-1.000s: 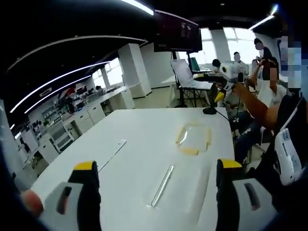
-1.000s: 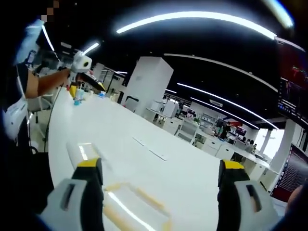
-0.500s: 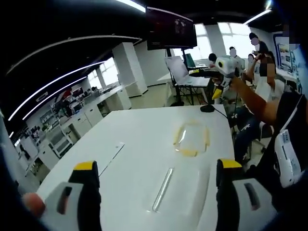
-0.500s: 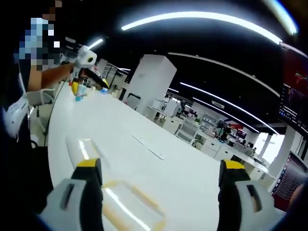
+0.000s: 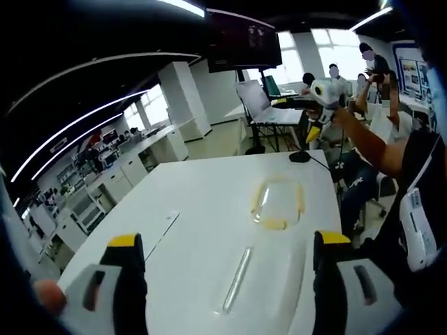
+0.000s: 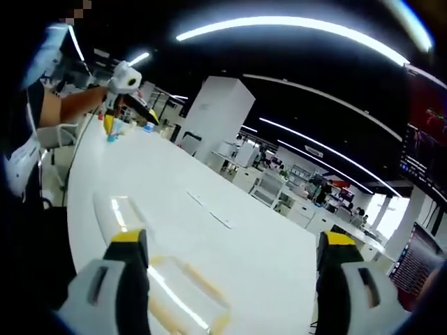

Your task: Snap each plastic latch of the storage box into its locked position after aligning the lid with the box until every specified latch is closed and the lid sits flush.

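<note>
A clear storage box (image 5: pixel 278 202) with yellow latches stands on the white table (image 5: pixel 202 188). Its clear lid (image 5: pixel 258 279) lies flat beside it, apart from the box. My left gripper (image 5: pixel 228 241) hovers over the table's near end, open and holding nothing, with the lid between its jaws in the picture. Seen from the right gripper view, the box (image 6: pixel 185 296) is nearest and the lid (image 6: pixel 119 213) lies beyond it. My right gripper (image 6: pixel 230 241) is open and holds nothing. Each gripper appears far off in the other's view, held up on an outstretched arm: the right gripper (image 5: pixel 318 94), the left gripper (image 6: pixel 124 80).
A thin flat strip (image 5: pixel 162 227) lies on the table's left part. A black round stand (image 5: pixel 302 159) sits at the far edge. Small blue and orange items (image 6: pixel 110 132) stand at the table's far end. Seated people (image 5: pixel 335 77), an easel board (image 5: pixel 255 98) and a hanging screen (image 5: pixel 244 42) are beyond.
Both views have shifted slightly with the hands. The box, the lid and the strip lie where they were. Both grippers have stayed open.
</note>
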The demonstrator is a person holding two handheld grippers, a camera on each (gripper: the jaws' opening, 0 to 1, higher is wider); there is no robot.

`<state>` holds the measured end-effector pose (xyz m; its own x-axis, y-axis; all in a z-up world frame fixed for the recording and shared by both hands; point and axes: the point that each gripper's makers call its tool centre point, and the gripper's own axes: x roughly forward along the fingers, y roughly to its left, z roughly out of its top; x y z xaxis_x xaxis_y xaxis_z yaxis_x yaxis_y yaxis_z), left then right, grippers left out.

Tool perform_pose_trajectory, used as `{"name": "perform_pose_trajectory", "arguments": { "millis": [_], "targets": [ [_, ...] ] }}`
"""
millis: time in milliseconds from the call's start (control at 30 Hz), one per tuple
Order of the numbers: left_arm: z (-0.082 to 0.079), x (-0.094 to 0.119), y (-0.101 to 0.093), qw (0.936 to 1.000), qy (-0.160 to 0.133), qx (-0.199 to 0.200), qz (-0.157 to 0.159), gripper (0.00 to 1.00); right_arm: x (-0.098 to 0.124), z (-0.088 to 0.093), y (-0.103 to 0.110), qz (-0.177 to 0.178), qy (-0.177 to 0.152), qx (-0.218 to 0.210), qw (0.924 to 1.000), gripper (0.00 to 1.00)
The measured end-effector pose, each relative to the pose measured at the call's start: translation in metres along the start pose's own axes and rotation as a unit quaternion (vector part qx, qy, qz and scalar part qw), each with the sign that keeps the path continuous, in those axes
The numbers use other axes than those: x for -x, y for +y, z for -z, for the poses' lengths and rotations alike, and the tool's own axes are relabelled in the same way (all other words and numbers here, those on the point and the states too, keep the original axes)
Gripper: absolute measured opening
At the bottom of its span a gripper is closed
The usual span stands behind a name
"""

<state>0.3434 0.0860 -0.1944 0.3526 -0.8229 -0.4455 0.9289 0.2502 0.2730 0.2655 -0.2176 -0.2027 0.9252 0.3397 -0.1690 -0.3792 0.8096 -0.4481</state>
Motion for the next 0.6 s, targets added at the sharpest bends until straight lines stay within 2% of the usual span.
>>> {"name": "perform_pose_trajectory", "arguments": {
  "millis": [433, 600],
  "targets": [
    [-0.008, -0.017, -0.002, 0.9998, 0.010, -0.013, 0.010, 0.98, 0.002, 0.005, -0.009, -0.011, 0.014, 0.017, 0.9997, 1.00],
    [-0.015, -0.024, -0.004, 0.9997, 0.003, -0.019, 0.014, 0.98, 0.001, 0.008, -0.008, -0.019, 0.024, 0.021, 0.9993, 1.00]
  ]
}}
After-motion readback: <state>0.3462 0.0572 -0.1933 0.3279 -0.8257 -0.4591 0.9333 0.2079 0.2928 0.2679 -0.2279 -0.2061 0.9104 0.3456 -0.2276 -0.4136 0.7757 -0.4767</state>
